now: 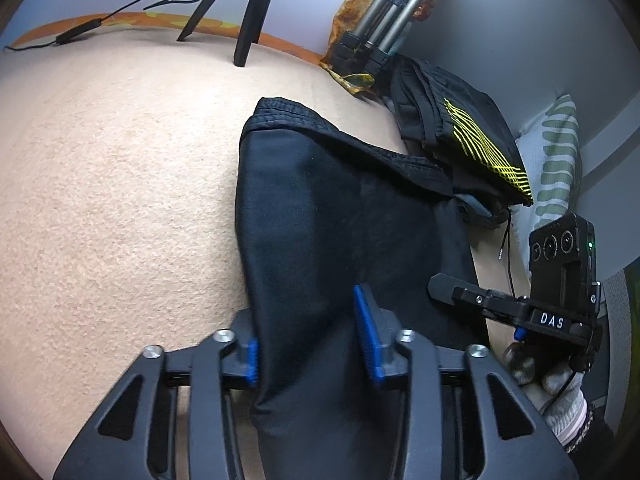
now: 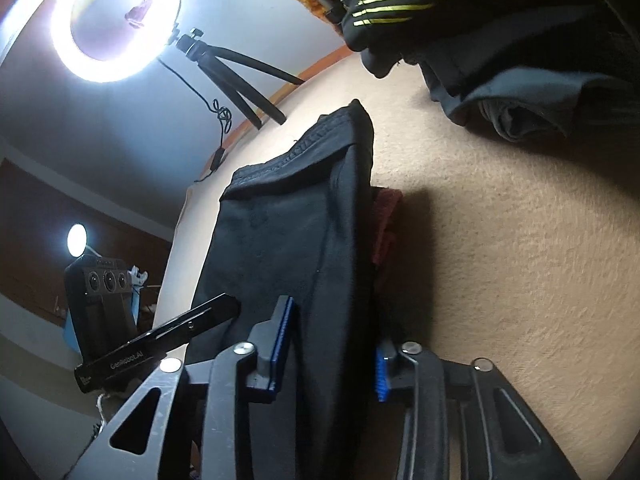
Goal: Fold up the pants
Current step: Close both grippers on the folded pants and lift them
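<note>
Black pants [image 1: 328, 216] stretched over beige carpet [image 1: 112, 184], waistband end farthest from both cameras. Left tongs [image 1: 312, 344] spread fairly wide, blue pads [image 1: 370, 340] either side of the cloth; whether actually pinching, cannot tell. Right tongs [image 2: 332, 360] likewise parted around a raised fold of the same fabric, grip not discernible. Behind, a heap of dark garments with yellow stripes [image 1: 480, 144], next to tripod legs [image 1: 384, 32]. Ring light [image 2: 116, 20] glowing up left in the right wrist view.

Black pants [image 1: 328, 216] — lying lengthwise on beige carpet, elastic waistband at far end.
</note>
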`<state>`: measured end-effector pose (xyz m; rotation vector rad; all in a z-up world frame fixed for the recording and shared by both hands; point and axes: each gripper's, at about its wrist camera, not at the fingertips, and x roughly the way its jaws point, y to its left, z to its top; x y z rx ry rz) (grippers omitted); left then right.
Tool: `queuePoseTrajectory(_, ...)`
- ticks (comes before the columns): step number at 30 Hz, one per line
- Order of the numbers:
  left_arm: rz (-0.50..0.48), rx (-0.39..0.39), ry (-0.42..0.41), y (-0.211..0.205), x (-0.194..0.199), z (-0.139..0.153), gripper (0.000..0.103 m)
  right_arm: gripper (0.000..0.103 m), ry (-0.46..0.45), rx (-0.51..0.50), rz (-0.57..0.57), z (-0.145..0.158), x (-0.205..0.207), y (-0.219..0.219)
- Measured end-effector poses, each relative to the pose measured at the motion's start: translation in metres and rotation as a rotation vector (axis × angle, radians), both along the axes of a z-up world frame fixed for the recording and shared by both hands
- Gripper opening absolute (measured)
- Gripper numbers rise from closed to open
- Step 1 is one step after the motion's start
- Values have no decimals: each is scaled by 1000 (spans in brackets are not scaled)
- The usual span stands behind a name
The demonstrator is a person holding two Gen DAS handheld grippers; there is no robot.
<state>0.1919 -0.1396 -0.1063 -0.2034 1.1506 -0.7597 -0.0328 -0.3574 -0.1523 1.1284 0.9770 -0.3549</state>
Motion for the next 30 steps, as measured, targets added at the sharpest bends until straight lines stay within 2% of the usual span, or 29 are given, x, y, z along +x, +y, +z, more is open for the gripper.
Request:
queuePoseTrajectory(7, 15, 10, -26, -2, -2, 4, 20, 25, 35, -77, 30, 10, 7, 8)
queuePoseTrajectory(14, 16, 18, -39, -4, -4, 5, 18, 25, 36, -71, 34, 8, 7, 6)
queuePoseTrajectory(23, 27, 31, -98, -7, -12, 16, 10, 19, 55, -168, 73, 23, 18, 18)
queuePoseTrajectory(30, 24, 44, -157, -11, -21, 28, 8, 14, 46, -215, 97, 36, 25, 25)
